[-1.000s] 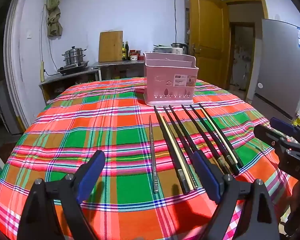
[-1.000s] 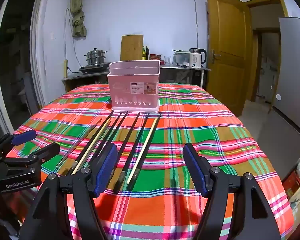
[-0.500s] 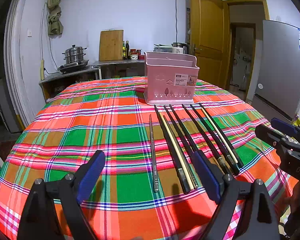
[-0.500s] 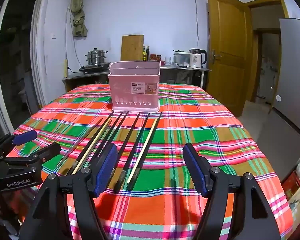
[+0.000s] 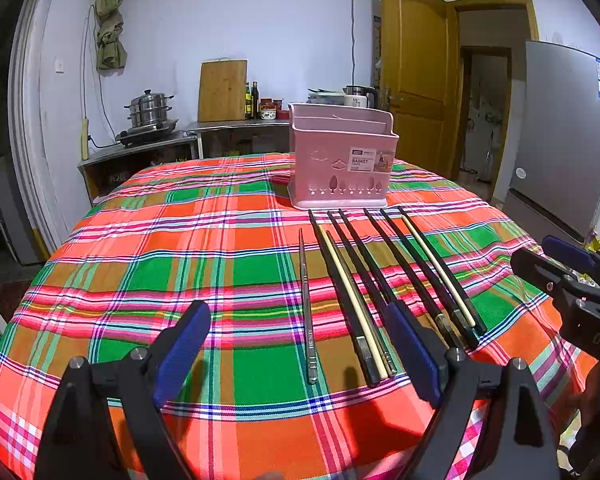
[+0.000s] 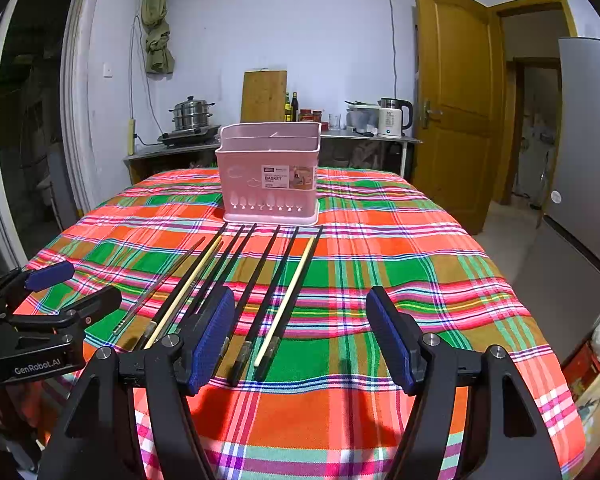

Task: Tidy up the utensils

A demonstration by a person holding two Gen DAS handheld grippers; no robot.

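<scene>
Plaid cloth in red, green and orange covers the table (image 5: 148, 264), the largest surface and the work area for sorting. Pink plastic utensil basket (image 5: 342, 160) stands upright toward the far side, divided into compartments that look empty from here; its label faces the grippers, and it is presumably the destination. Chopsticks (image 5: 392, 276) lie flat in a loose fan in front of the basket, far ends nearly reaching its base: mostly black ones, two pale ones (image 6: 286, 300) among them, likely laid out so each can be picked singly. One metal chopstick (image 5: 307, 312) lies apart at the left of the row. Left gripper (image 5: 300, 356) hovers above the near table edge, jaws spread wide and empty, the metal chopstick lying between its pads in view. Right gripper (image 6: 302, 338) is likewise spread wide and empty, facing the right-hand black and pale sticks. No utensil is in the basket yet; the task appears unstarted.
</scene>
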